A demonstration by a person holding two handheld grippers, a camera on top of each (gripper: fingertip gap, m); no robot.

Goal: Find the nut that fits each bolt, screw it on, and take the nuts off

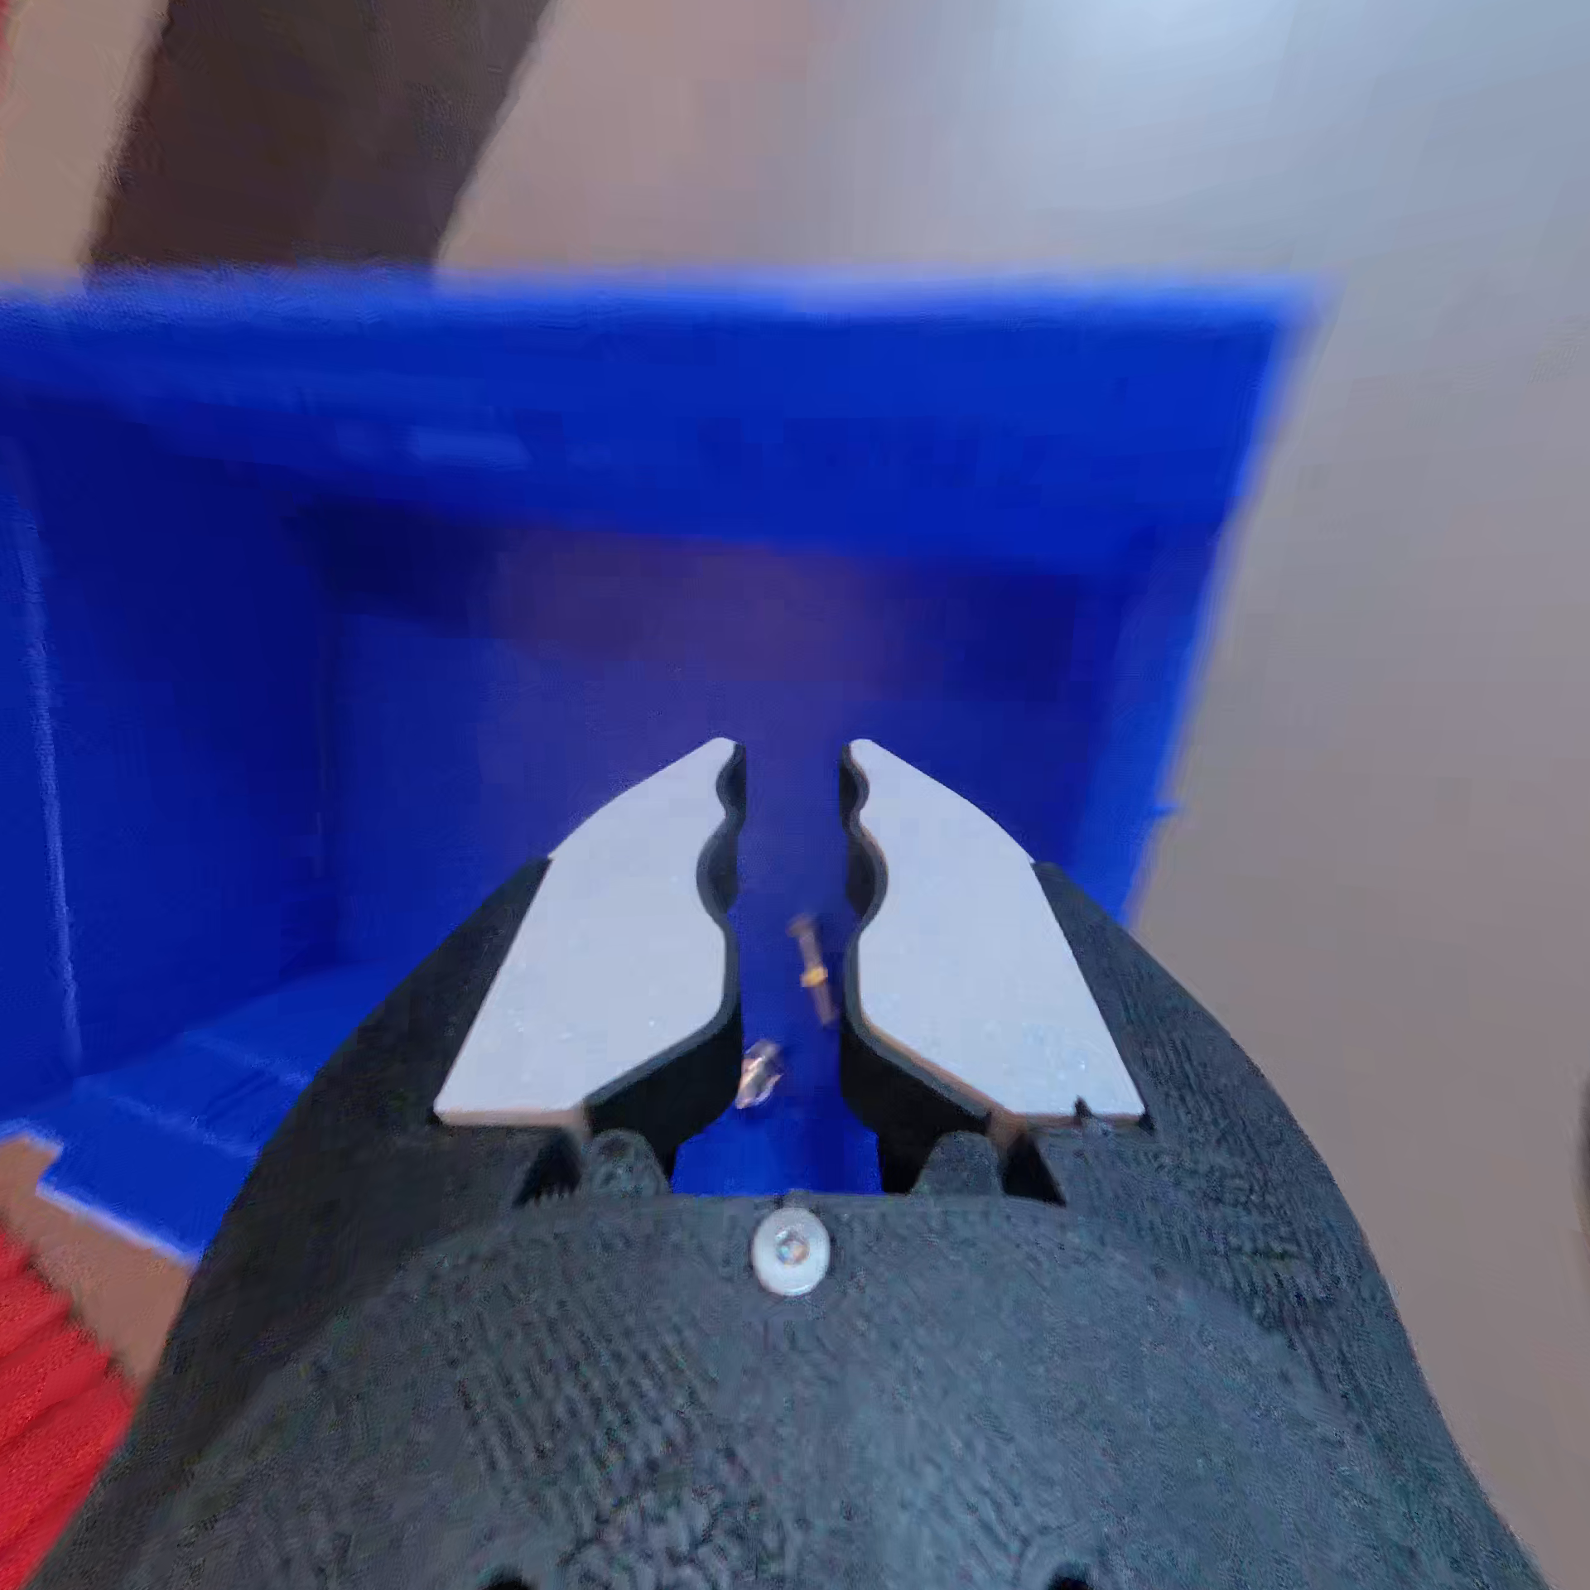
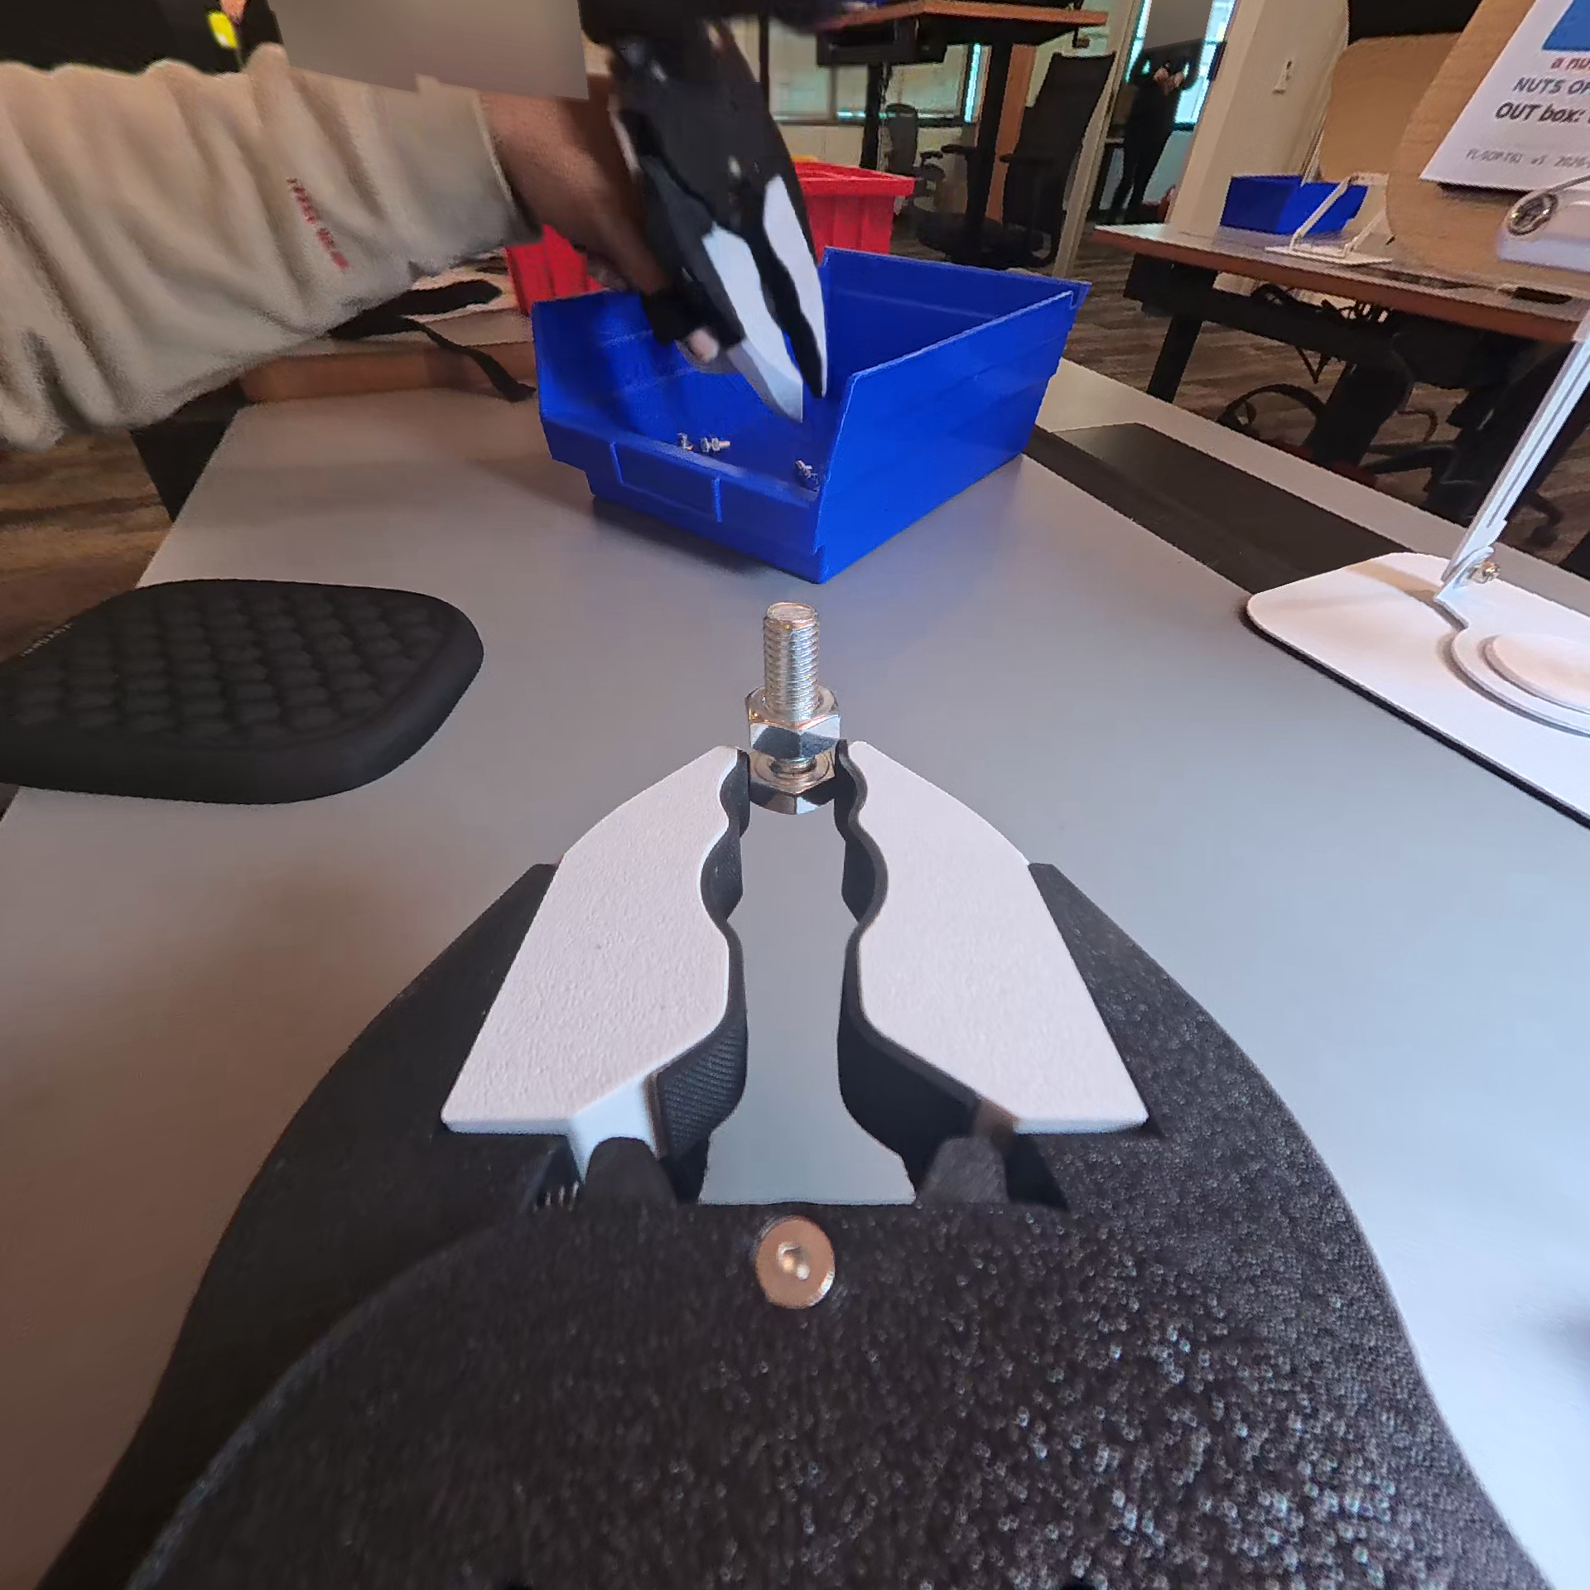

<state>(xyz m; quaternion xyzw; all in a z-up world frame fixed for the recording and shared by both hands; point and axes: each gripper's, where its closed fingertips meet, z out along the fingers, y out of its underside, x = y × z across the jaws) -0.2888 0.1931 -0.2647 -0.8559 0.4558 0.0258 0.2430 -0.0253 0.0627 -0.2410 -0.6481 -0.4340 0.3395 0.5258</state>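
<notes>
Here, my right gripper (image 2: 791,757) pinches the hex head of a silver bolt (image 2: 790,662) standing upright on the grey table (image 2: 1075,774), a nut (image 2: 785,721) threaded low on its shank. Beyond it sits the blue bin (image 2: 929,430), small fasteners (image 2: 705,445) lying inside. My left gripper (image 1: 791,757) hangs over that bin (image 1: 430,602), jaws narrowly parted and holding nothing, a small brass-coloured bolt (image 1: 813,968) below them.
</notes>
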